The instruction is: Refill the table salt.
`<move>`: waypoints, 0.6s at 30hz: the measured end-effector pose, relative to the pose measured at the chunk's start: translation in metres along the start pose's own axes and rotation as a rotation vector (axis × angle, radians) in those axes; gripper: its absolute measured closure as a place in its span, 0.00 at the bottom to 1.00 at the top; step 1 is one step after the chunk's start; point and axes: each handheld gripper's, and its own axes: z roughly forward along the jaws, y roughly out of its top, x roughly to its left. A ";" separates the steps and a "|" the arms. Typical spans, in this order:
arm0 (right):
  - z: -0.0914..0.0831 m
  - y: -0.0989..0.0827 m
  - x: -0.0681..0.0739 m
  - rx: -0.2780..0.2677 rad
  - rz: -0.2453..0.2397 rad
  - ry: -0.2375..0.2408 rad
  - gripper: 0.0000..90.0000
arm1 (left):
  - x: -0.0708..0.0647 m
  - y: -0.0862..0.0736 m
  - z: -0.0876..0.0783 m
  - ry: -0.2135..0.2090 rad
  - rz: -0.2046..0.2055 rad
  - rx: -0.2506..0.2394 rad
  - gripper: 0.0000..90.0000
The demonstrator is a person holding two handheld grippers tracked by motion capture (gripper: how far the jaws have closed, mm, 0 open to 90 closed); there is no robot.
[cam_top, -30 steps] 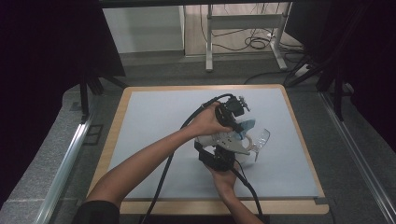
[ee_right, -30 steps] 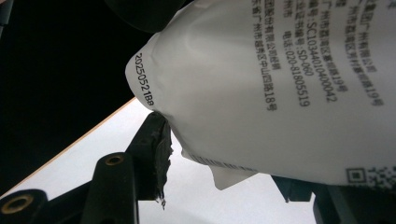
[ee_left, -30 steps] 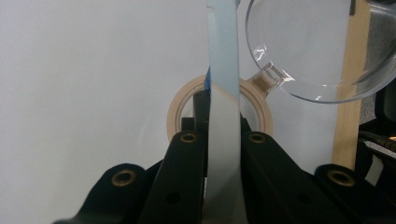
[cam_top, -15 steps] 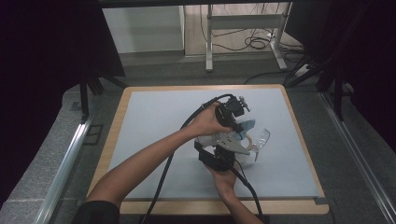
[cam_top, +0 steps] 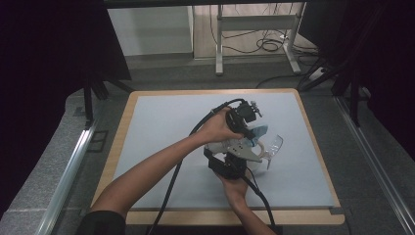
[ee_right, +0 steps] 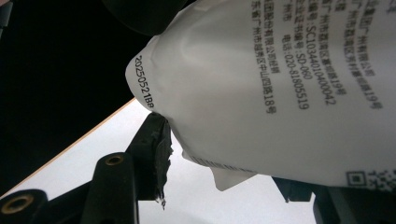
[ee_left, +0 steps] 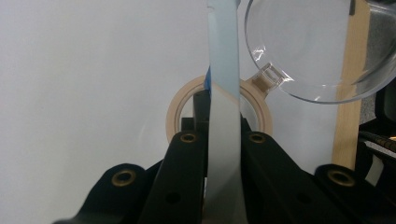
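The left claw (ee_left: 223, 154) is clamped on the edge of a pale-blue packet (ee_left: 223, 93) while the right claw (ee_right: 224, 184) grips its white printed side, holding it above the worktop (cam_top: 161, 122), over a clear cup (ee_left: 303, 46) at 2 o'clock, presumably for pouring.

Left gripper (cam_top: 248, 128) is black, with a thick black cable (cam_top: 176, 169) trailing toward 7 o'clock; right gripper (cam_top: 243, 157) is black under a grey three-cornered plate (cam_top: 234, 148) with small holes; its thinner cable (cam_top: 262, 198) runs toward 5 o'clock; jaws carry brass-ringed screw holes; forearms bare, a dark sleeve (cam_top: 100, 223) at 7 o'clock.
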 end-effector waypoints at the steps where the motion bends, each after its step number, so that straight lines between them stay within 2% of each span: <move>1: 0.000 0.000 0.000 0.000 0.001 -0.001 0.50 | 0.000 0.000 0.000 0.000 -0.001 -0.001 1.00; 18: -0.001 0.001 -0.001 -0.006 0.004 -0.002 0.50 | -0.001 0.002 0.000 0.004 0.008 0.006 1.00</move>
